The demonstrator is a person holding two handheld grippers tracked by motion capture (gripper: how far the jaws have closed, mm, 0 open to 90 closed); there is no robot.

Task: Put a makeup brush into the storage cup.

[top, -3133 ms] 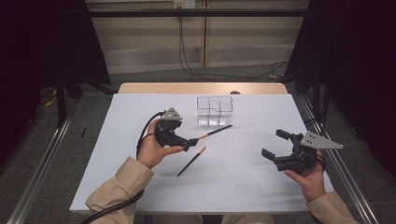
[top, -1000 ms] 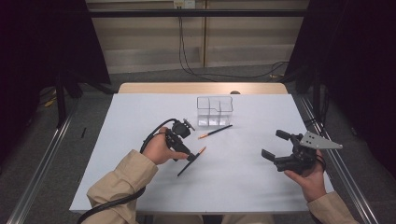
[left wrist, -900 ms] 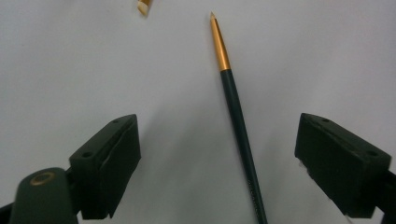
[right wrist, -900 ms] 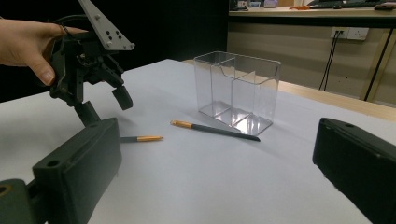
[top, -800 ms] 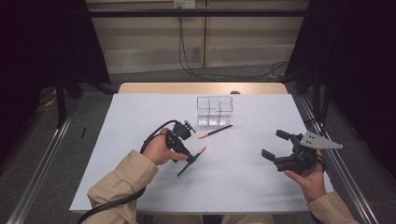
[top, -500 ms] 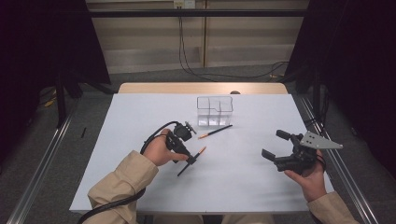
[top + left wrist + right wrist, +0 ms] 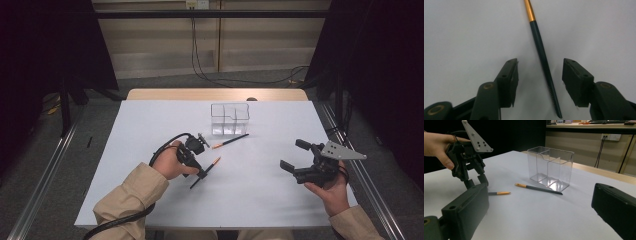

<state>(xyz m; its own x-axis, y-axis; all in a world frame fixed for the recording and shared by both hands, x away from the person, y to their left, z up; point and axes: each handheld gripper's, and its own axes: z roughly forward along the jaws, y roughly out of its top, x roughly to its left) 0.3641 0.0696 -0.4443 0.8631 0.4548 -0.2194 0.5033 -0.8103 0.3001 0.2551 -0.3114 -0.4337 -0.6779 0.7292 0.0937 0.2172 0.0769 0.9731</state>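
your left gripper (image 7: 199,171) has come down from beside the clear plastic divided box (image 7: 229,118), jaws released astride the dark orange-banded pencil (image 7: 543,59) flat on the white bench (image 7: 150,120); your right gripper (image 7: 295,160) stays released.

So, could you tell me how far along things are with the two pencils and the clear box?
Nothing is stowed: the clear box holds nothing. The left hand-held gripper is open astride one pencil lying on the table. The other pencil lies beside the box; the right hand-held gripper is open, holding nothing.
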